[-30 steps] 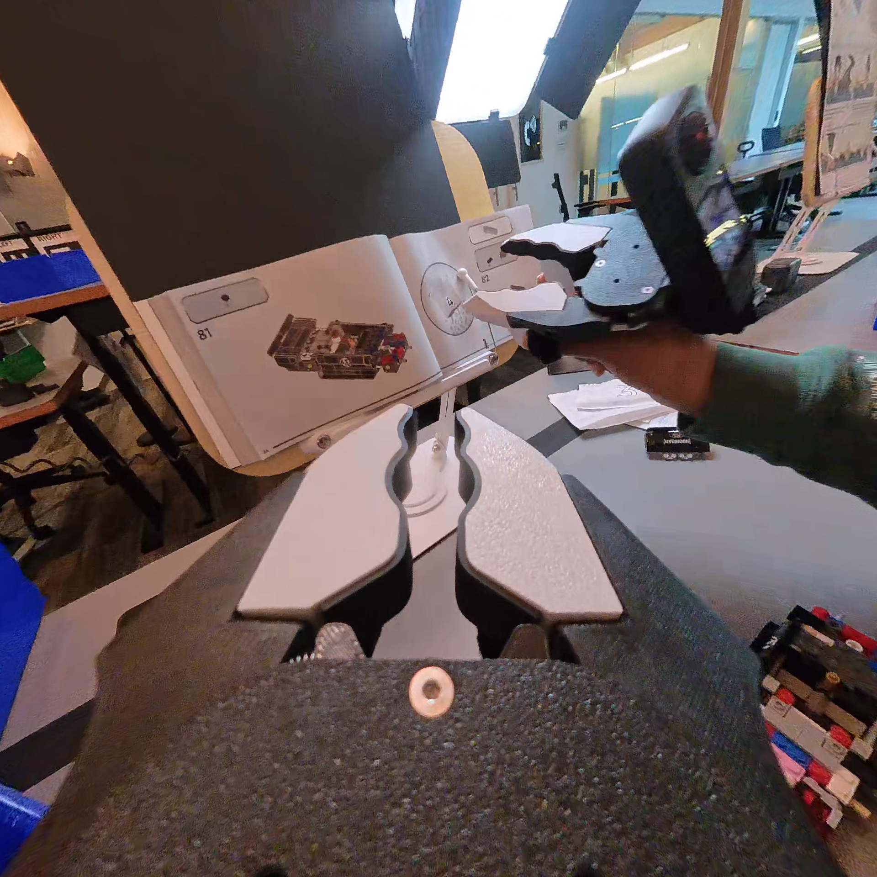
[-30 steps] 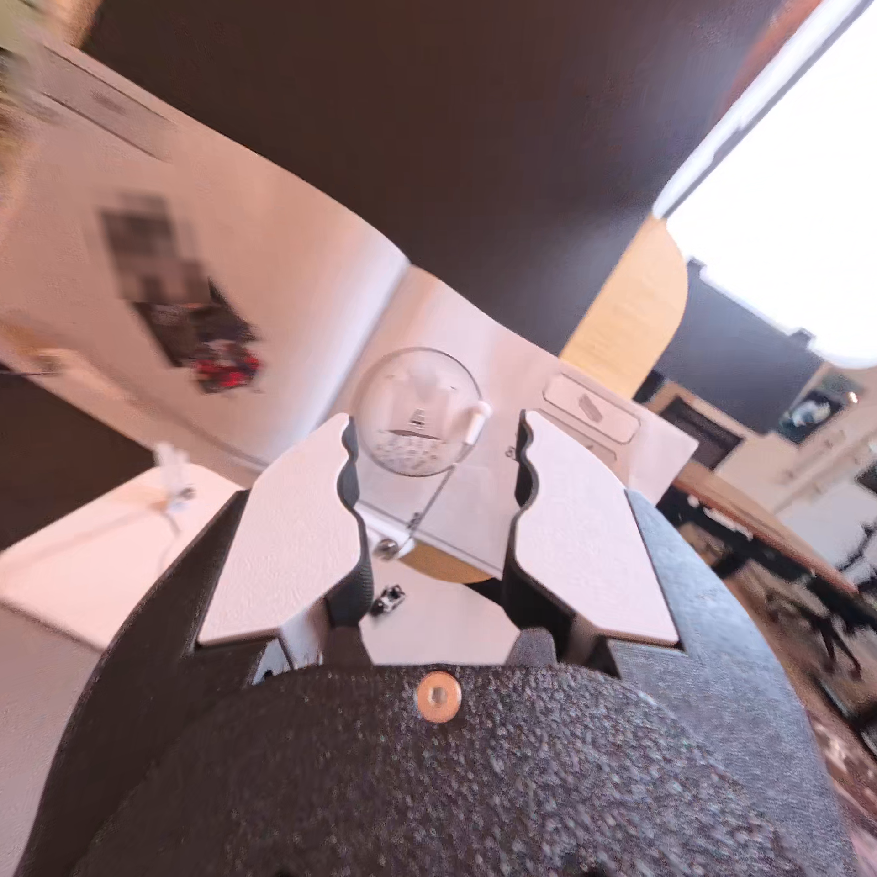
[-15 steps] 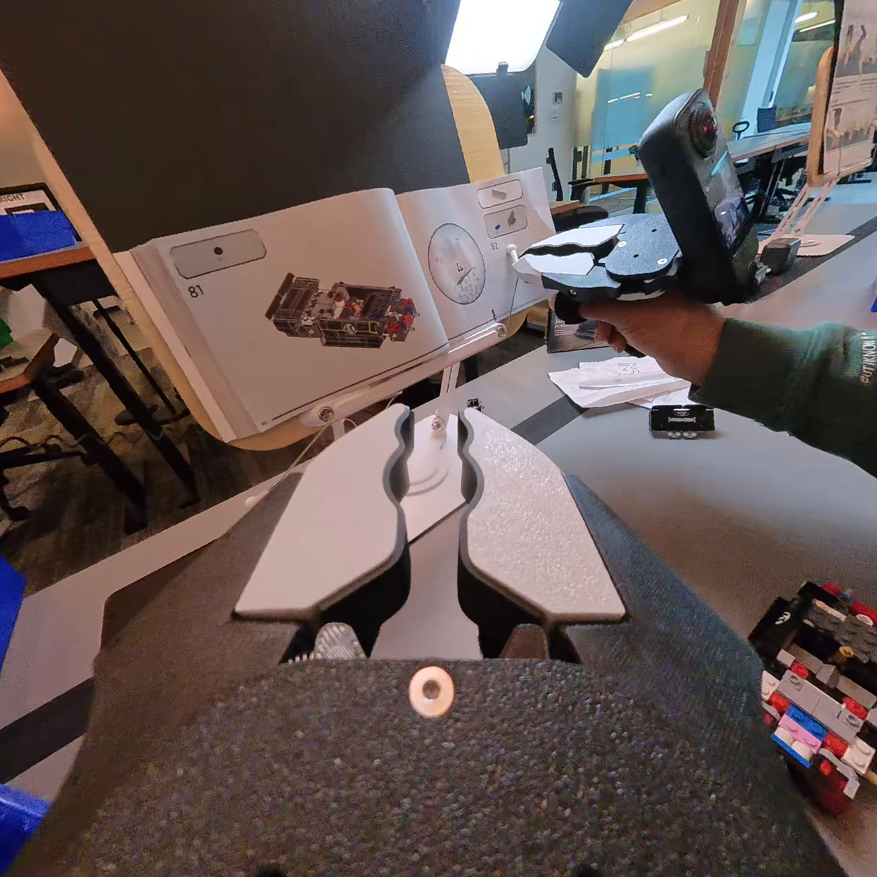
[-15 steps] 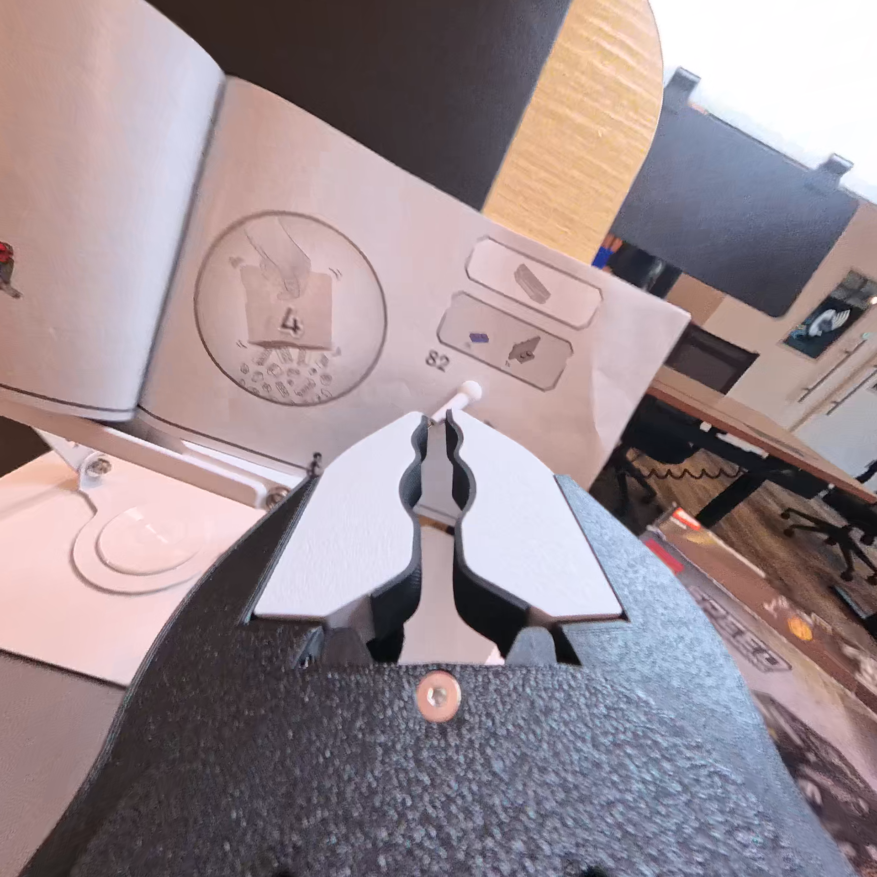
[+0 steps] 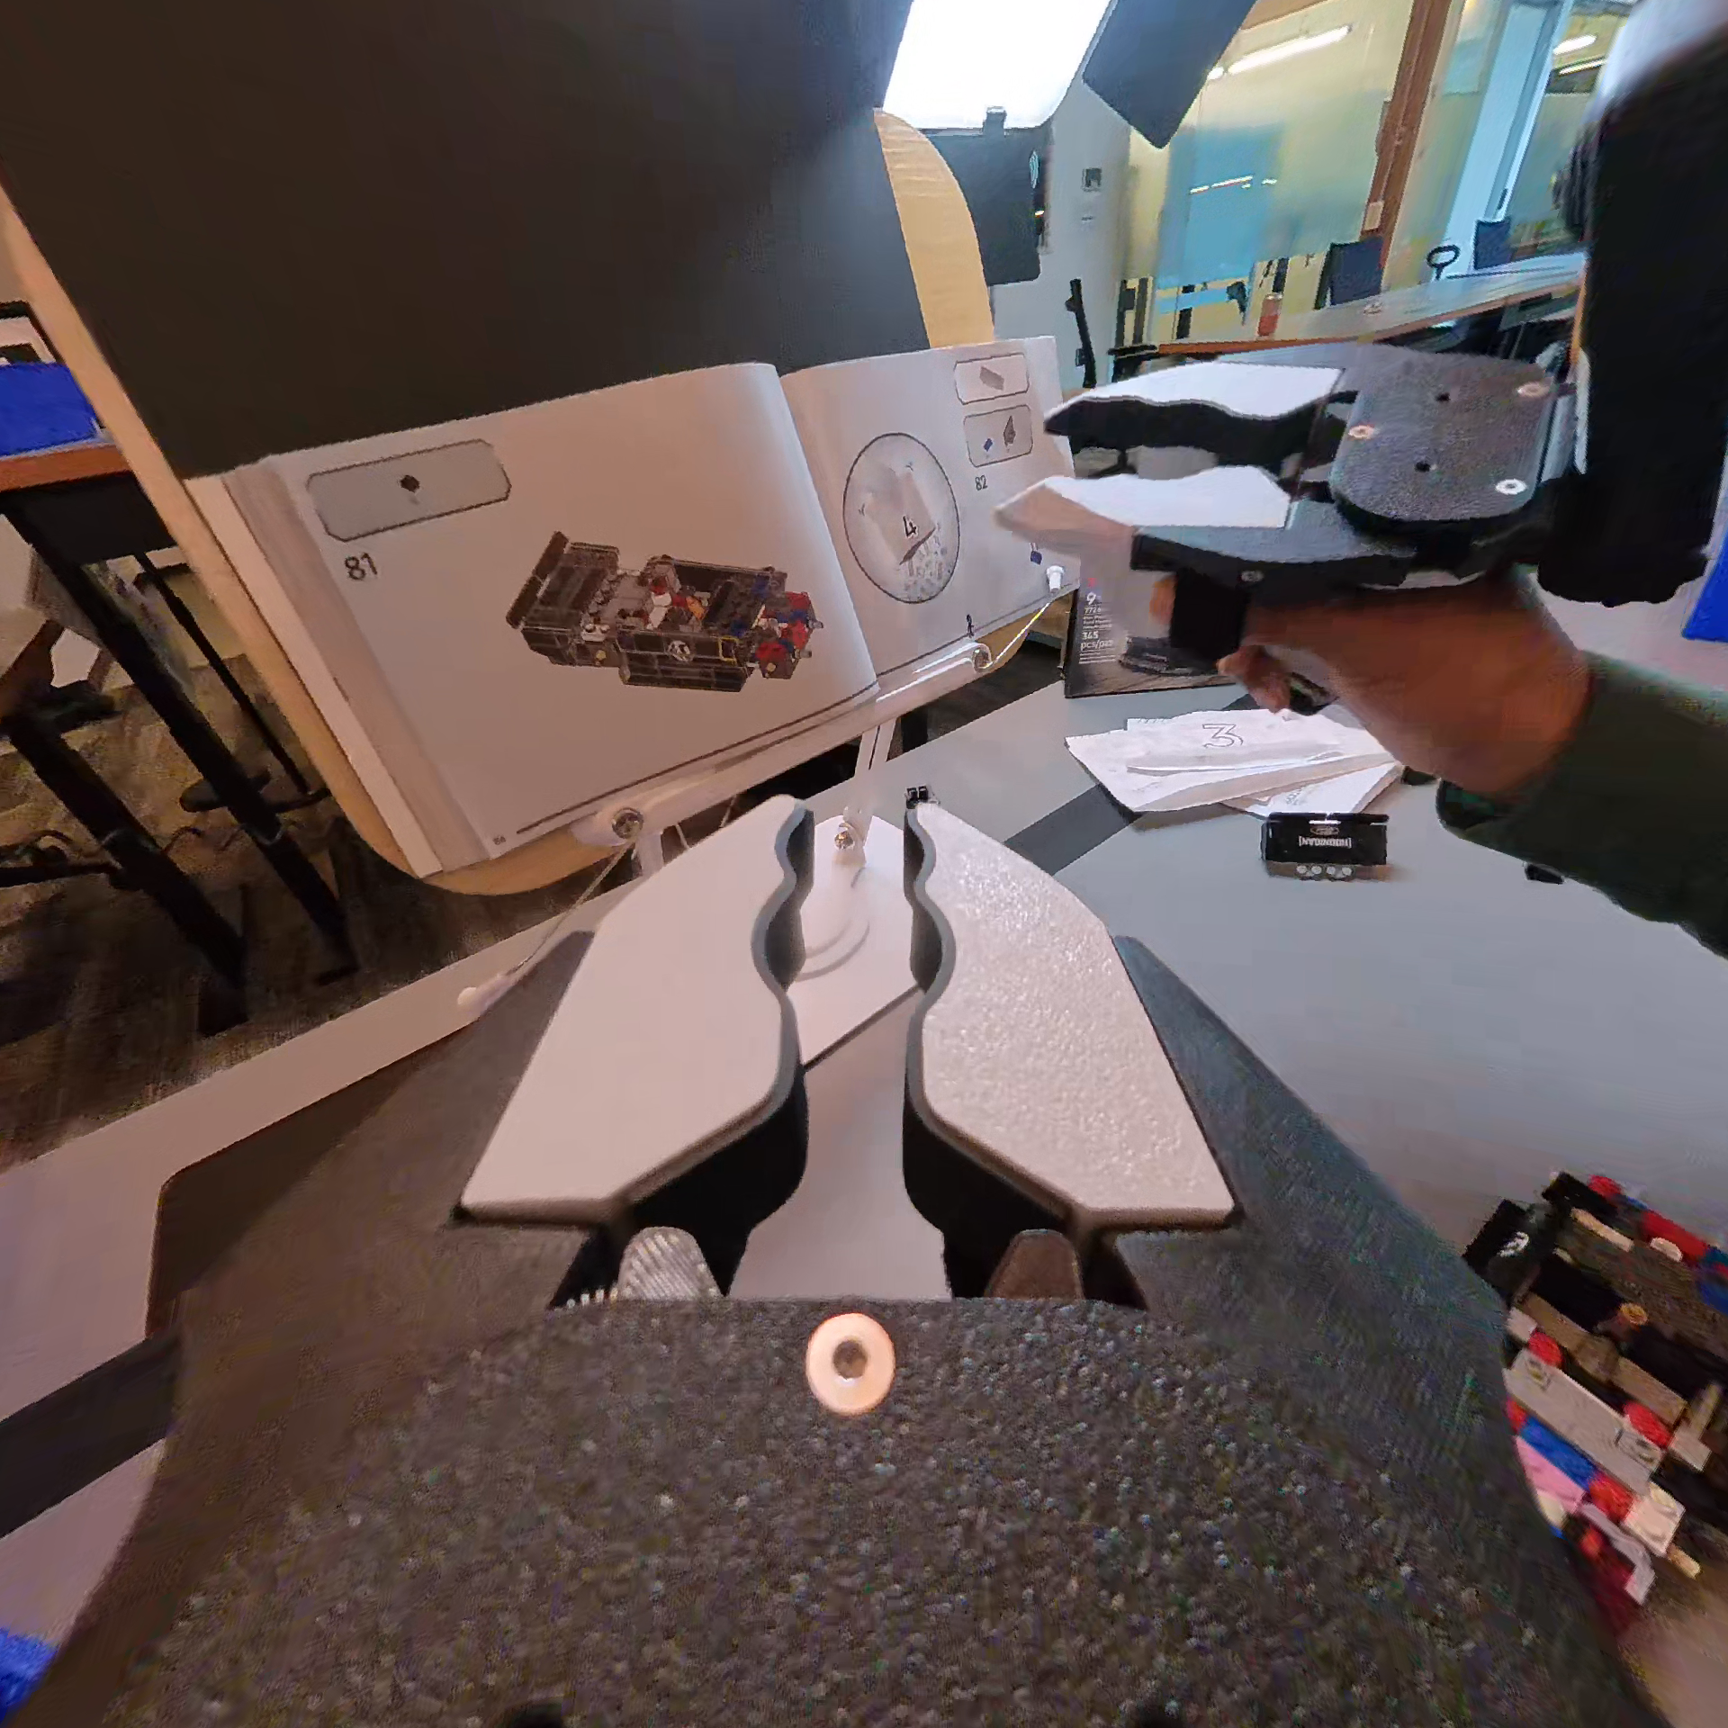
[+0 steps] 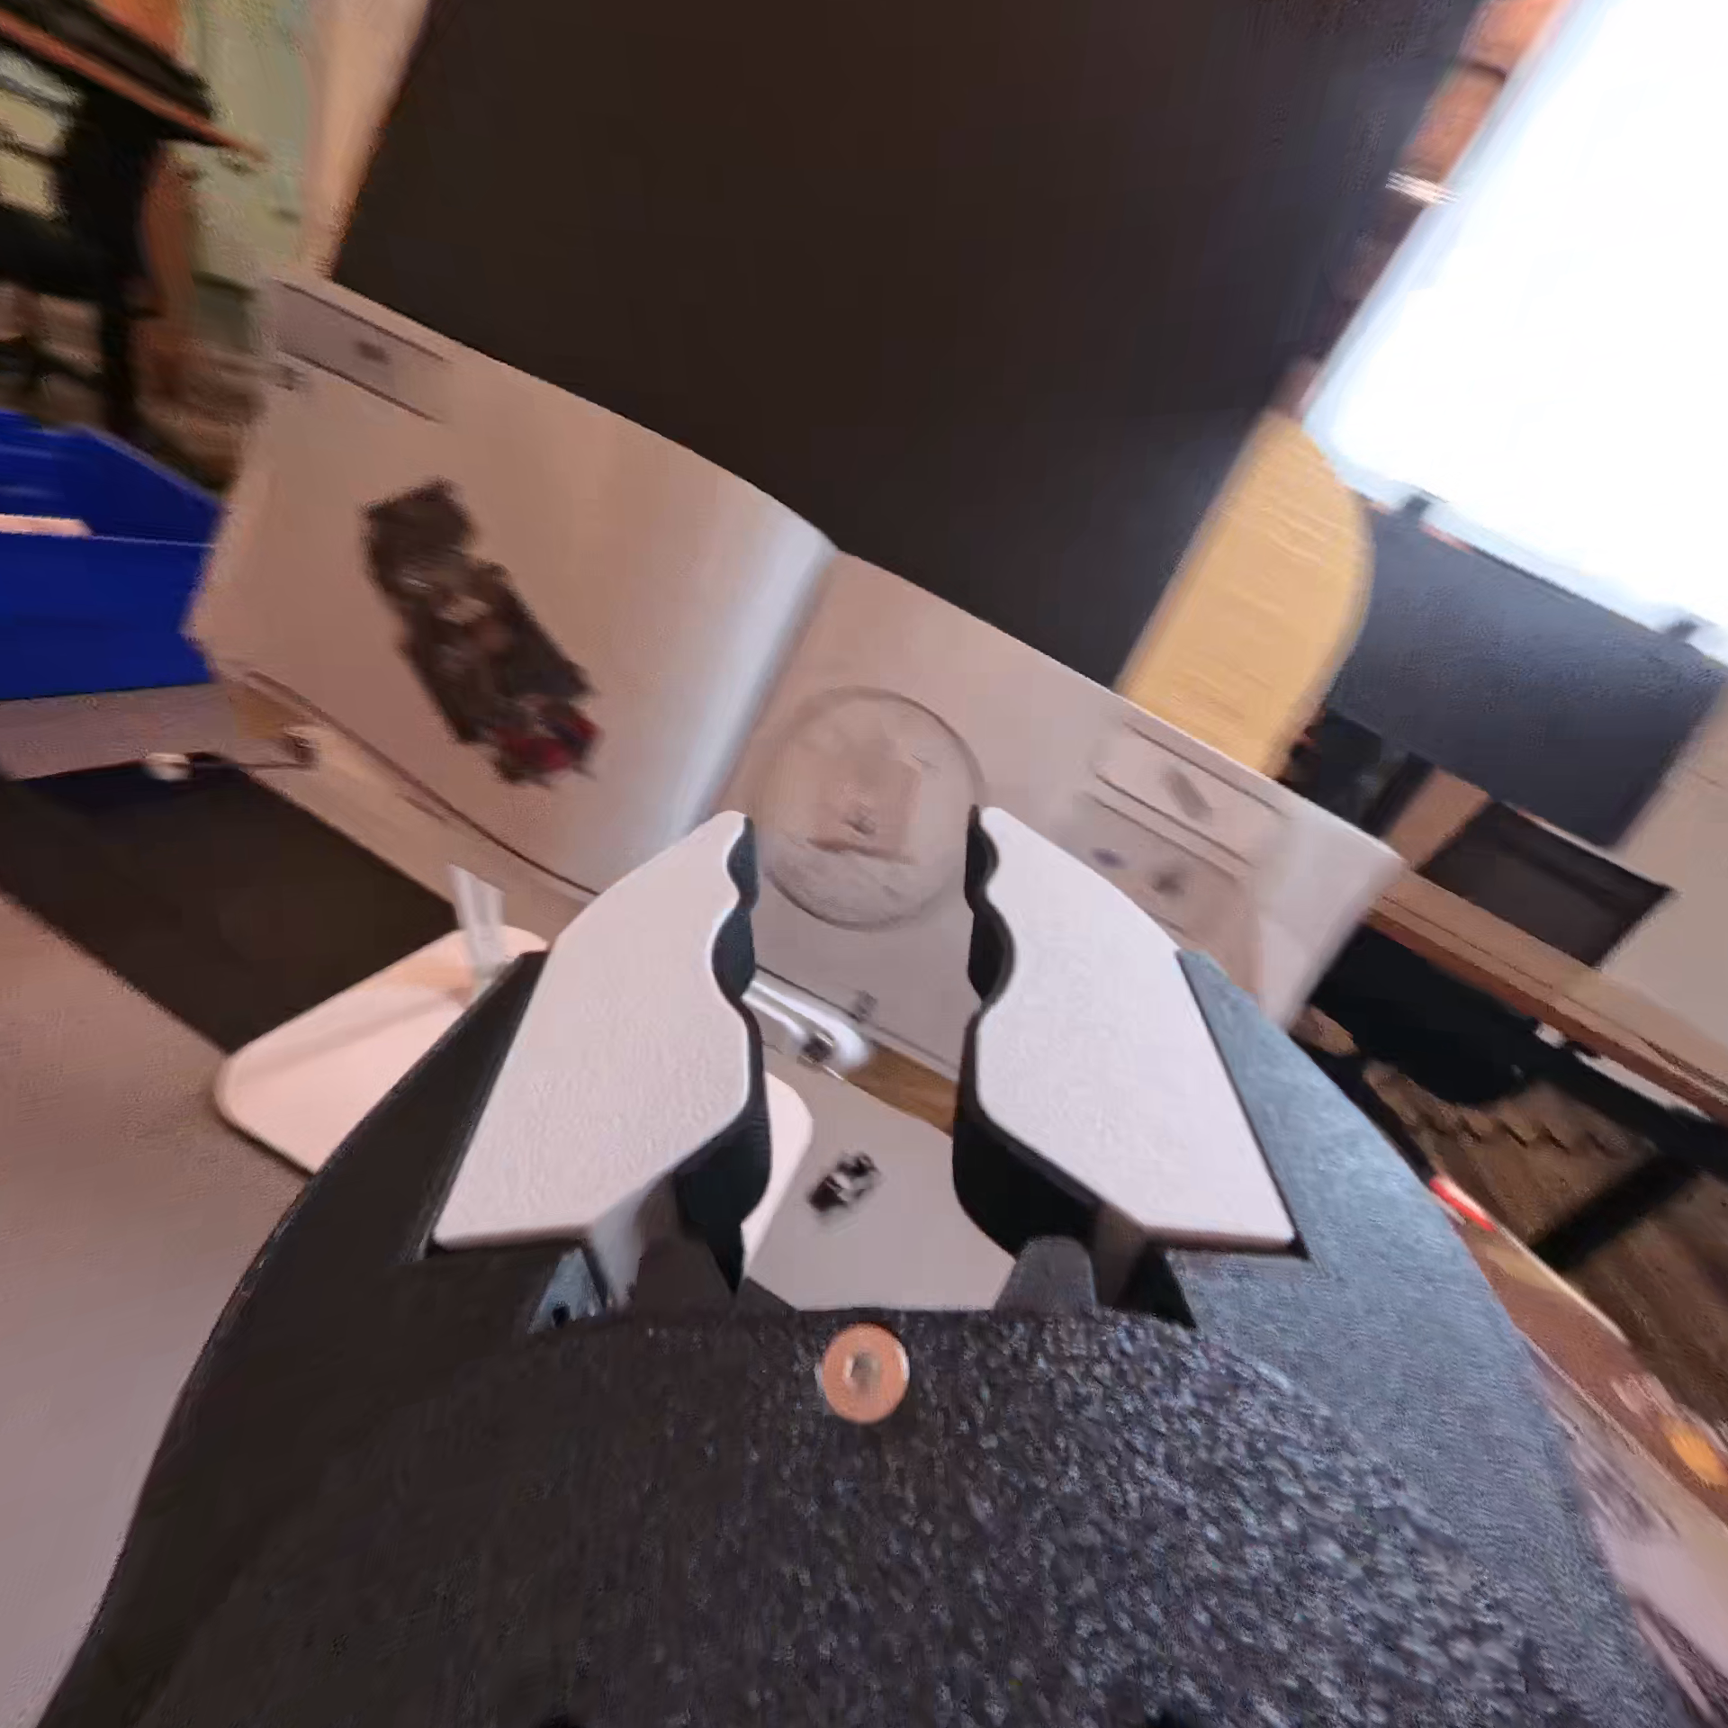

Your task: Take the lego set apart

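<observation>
The left gripper [image 5: 849, 846] hangs above the grey table [image 5: 1356, 1010] with its jaws a narrow gap apart and nothing between them. Straight ahead of its fingertips stands the white book stand [image 5: 842, 921], carrying an open instruction booklet [image 5: 598, 598] that blocks the way forward. The lego set [image 5: 1627, 1365], a dark block with red, blue and pink bricks, lies on the table low to this gripper's right, close beside its body and untouched. Ahead and to the right, a hand [image 5: 1403, 683] holds the right gripper [image 5: 1038, 468] up in the air, its tips just in front of the booklet's right page. Beneath that hand lie white paper sheets [image 5: 1216, 757] and a small black block [image 5: 1323, 842].

In its own blurred view, the right gripper [image 6: 860, 823] is wide apart and empty, with the booklet [image 6: 655, 608] directly ahead and the stand's base [image 6: 318, 1066] to its lower left.
</observation>
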Demonstrator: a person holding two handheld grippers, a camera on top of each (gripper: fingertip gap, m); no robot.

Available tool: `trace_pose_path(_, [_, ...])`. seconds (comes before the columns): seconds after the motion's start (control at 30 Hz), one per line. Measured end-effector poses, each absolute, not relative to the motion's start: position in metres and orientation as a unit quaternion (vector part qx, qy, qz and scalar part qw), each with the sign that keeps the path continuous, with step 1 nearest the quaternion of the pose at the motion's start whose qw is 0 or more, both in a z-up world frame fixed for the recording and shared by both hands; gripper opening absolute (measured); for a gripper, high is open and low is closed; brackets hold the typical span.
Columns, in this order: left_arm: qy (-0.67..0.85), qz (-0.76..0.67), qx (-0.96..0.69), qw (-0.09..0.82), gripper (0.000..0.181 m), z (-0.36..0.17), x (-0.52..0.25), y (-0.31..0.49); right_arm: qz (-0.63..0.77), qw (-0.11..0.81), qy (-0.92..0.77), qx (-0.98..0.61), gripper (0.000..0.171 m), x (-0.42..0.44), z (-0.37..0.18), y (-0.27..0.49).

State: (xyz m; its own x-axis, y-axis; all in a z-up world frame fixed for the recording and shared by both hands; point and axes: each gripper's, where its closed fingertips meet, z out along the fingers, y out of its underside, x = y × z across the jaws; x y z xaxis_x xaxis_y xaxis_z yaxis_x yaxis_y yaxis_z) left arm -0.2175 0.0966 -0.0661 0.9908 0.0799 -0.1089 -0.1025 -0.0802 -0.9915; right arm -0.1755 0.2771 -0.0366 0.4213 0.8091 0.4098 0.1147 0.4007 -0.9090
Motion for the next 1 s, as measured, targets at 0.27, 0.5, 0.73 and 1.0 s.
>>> trace_pose_path(0.27, [-0.009, 0.054, -0.720, 0.691, 0.019, -0.051, -0.218, 0.100, 0.105, 0.710, -0.515, -0.469, 0.092, -0.288, -0.032, 0.264])
trace_pose_path(0.5, [-0.017, 0.071, -0.732, 0.677, 0.020, -0.062, -0.238, 0.098, 0.163, 0.718, -0.489, -0.468, 0.041, -0.260, -0.030, 0.282])
trace_pose_path(0.73, [-0.023, 0.076, -0.747, 0.661, 0.038, -0.047, -0.256, 0.138, 0.263, 0.683, -0.485, -0.478, 0.037, -0.234, -0.033, 0.298])
trace_pose_path(1.0, [0.003, -0.021, -0.806, 0.592, 0.053, -0.065, -0.260, 0.231, 0.265, 0.663, -0.478, -0.511, 0.030, -0.207, -0.050, 0.336])
